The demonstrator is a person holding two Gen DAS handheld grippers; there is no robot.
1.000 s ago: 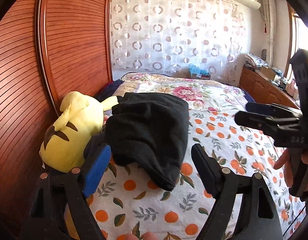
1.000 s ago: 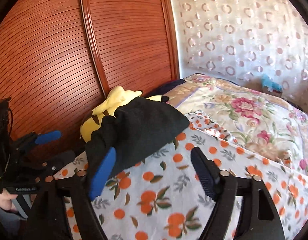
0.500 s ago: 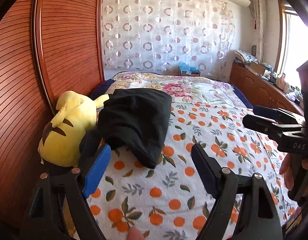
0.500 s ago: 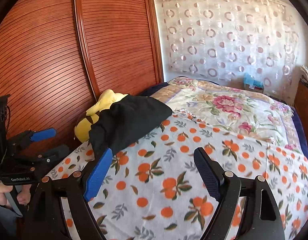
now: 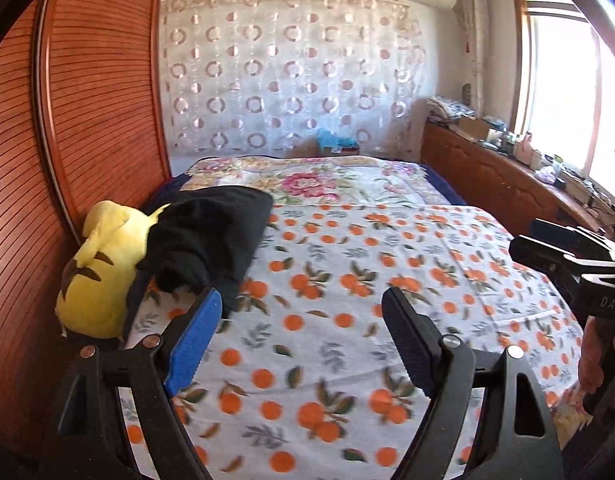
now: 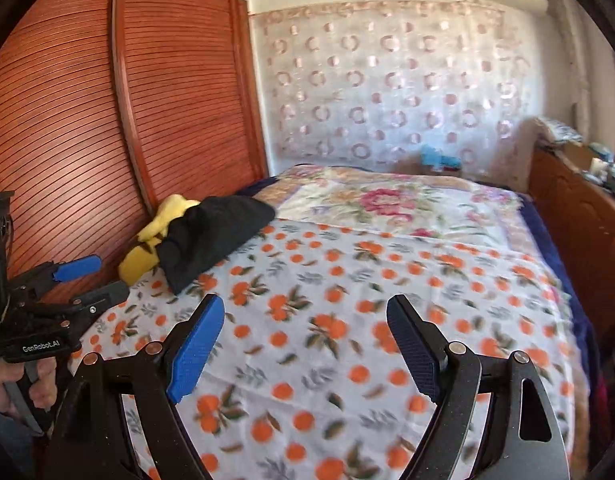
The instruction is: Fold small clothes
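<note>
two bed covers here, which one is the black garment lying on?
The orange-print cover, the near one under both grippers. The black garment lies at its far-left corner, leaning on the yellow plush. The floral cover lies beyond, toward the curtain.

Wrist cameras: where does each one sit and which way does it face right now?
Left wrist: on the left gripper, facing along its open fingers over the orange-print blanket; the right gripper and a hand show at right.
Right wrist: on the right gripper, open, over the same blanket; the left gripper shows at left.
Shared: black garment draped against the yellow plush toy.
</note>
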